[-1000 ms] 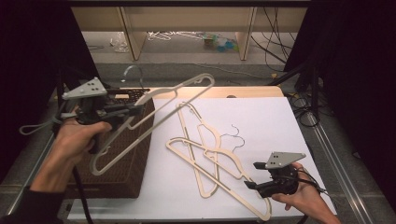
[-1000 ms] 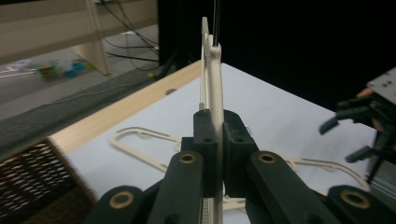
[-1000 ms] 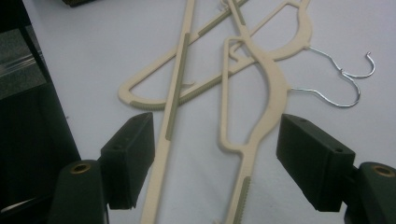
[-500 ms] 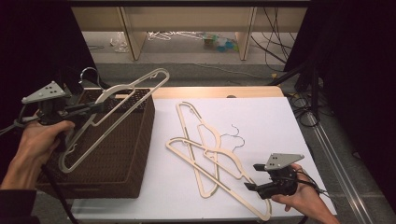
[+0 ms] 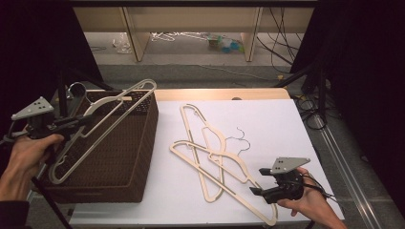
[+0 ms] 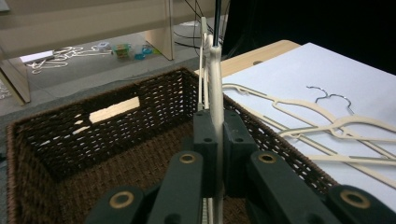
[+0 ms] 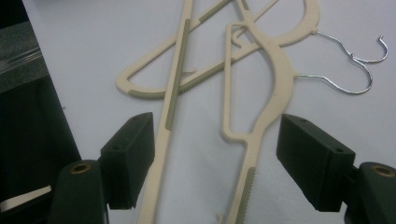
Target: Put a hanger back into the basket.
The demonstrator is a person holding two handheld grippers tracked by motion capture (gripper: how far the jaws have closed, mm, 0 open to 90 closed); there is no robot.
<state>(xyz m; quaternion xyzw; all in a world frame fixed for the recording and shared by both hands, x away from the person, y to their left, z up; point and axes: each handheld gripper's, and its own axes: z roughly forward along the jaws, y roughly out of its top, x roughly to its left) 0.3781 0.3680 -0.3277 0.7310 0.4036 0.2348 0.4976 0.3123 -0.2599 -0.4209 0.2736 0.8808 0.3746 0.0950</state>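
The left tool (image 5: 71, 123) pinches a cream plastic hanger (image 5: 107, 112) by its thin bar above the wicker basket (image 5: 138, 148); it looks light, stiff and slippery, so gripping a bar suits it. The right tool (image 5: 255, 183) sits spread over the hangers on the tabletop (image 5: 215, 164)

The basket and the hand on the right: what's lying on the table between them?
Cream hangers lie overlapped on the white sheet between the wicker basket and the right gripper, seen in the high view.
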